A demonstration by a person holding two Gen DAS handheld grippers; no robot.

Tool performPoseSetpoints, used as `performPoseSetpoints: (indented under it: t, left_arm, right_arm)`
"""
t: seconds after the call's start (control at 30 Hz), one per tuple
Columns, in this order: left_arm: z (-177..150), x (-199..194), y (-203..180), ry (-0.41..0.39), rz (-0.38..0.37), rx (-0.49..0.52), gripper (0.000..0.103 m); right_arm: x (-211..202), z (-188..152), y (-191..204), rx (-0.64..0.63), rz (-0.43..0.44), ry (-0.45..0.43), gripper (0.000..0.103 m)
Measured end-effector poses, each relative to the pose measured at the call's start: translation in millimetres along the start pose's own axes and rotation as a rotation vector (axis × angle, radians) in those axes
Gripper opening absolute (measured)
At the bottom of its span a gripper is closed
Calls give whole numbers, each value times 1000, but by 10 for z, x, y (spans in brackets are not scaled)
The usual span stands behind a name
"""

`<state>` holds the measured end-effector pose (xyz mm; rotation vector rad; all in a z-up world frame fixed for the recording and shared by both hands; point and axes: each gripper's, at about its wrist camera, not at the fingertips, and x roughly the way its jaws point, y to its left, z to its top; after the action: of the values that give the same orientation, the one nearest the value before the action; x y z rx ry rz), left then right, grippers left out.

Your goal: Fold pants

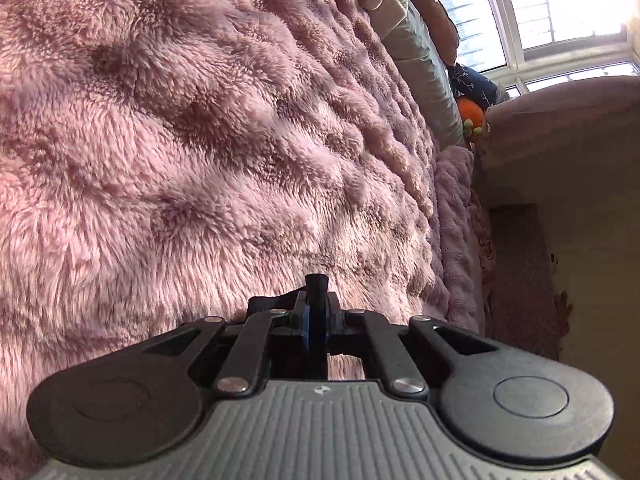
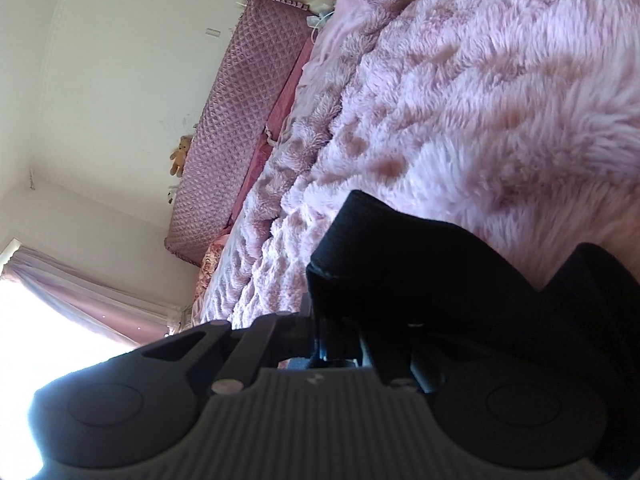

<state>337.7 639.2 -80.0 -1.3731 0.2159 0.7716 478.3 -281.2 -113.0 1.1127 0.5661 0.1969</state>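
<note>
The black pants (image 2: 420,272) hang in folds over my right gripper (image 2: 324,320), which is shut on their edge above the fluffy pink blanket (image 2: 480,100). The cloth hides the right fingertips. In the left wrist view my left gripper (image 1: 316,296) is shut on a thin bit of black pants fabric (image 1: 272,304), held just over the pink blanket (image 1: 200,140). Most of the pants are out of the left view.
A pink quilted headboard (image 2: 232,120) and a small teddy bear (image 2: 180,156) stand against the white wall. A window (image 1: 560,8), an orange plush toy (image 1: 470,114) and a grey pillow (image 1: 424,52) lie past the bed's edge.
</note>
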Motion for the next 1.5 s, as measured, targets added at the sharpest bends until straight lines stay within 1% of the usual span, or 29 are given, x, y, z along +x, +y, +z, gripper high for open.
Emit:
performPoseSetpoints:
  t: [0.03,0.07,0.1,0.13,0.17,0.2,0.23,0.3,0.33,0.43,0.47,0.5,0.67,0.73,0.8,0.87,0.93,0.97,1.03,1.07,1.1,1.13,1.17,1.23,1.33,1.37,1.4,1.43,1.5]
  left_arm:
    - [41,8,21,-17,23,-10,28]
    - [84,0,57,-23,3,-23,41]
    - [120,-23,95,-24,-64,-30,67]
    - [149,-71,132,-27,-162,-25,76]
    - [173,-114,156,-29,-239,-15,78]
    - [199,-208,172,-28,-328,8,81]
    - [215,-282,174,-19,-382,35,82]
    - [212,-433,165,27,-454,97,82]
    - [187,-503,166,68,-481,124,83]
    - [7,-736,236,187,-513,177,84]
    - [-68,-818,272,201,-517,189,85]
    - [-195,-935,315,231,-507,204,85]
    - [-852,-1292,558,398,-548,160,85]
    - [-1170,-1429,639,448,-551,167,85]
    - [-1490,-1573,757,477,-554,154,85]
    - [-1808,-1709,920,496,-544,116,85]
    - [-2068,-1791,1075,517,-506,80,85]
    - [-2179,-1827,1143,531,-483,69,85]
    - [-2376,-1910,1253,516,-462,77,84]
    - [-2464,-1921,1281,513,-444,92,84]
    - [-2528,-1889,1264,535,-420,124,84]
    - [-2570,-1839,1223,566,-389,160,82]
    - [-2596,-1812,1184,574,-369,195,80]
    - [-2638,-1840,1115,533,-360,279,79]
    - [-2670,-1844,1044,482,-331,371,79]
    - [-2661,-1816,1051,478,-326,378,79]
    - [-2641,-1781,1087,473,-319,362,78]
    - [-2627,-1761,1143,476,-321,331,75]
    - [-2598,-1726,1208,469,-354,271,75]
  right_arm:
    - [69,18,-41,15,-26,8,4]
    - [144,42,-87,31,-62,28,10]
    - [203,67,-127,48,-65,77,38]
    - [233,83,-149,66,-39,133,56]
    - [219,94,-142,74,-21,153,61]
    - [131,88,-96,70,-20,150,74]
    - [27,87,-35,55,-22,136,82]
    - [-222,74,120,6,-33,120,82]
    - [-334,56,167,-15,-46,126,82]
    - [-711,-51,206,-17,-35,149,82]
    - [-832,-98,202,-11,-30,149,82]
    - [-979,-166,203,-10,-30,152,82]
    - [-1461,-581,196,-118,-53,211,81]
    - [-1602,-809,144,-160,-48,248,78]
    - [-1691,-993,63,-186,-51,240,77]
    - [-1694,-1148,-97,-159,-71,238,70]
    - [-1677,-1241,-229,-144,-77,200,53]
    - [-1670,-1261,-269,-137,-65,172,51]
    - [-1629,-1268,-340,-101,-14,132,45]
    - [-1587,-1252,-368,-85,-2,123,45]
    - [-1537,-1233,-389,-73,-4,117,42]
    - [-1476,-1214,-406,-64,-14,113,40]
    - [-1412,-1200,-425,-55,-28,107,38]
    - [-1275,-1136,-445,-41,-35,92,25]
    - [-1092,-1144,-517,22,-13,68,17]
    - [-1057,-1159,-523,33,1,57,15]
    - [-1023,-1174,-528,35,14,47,9]
    - [-987,-1195,-536,24,29,42,9]
    - [-937,-1218,-548,-1,23,41,7]
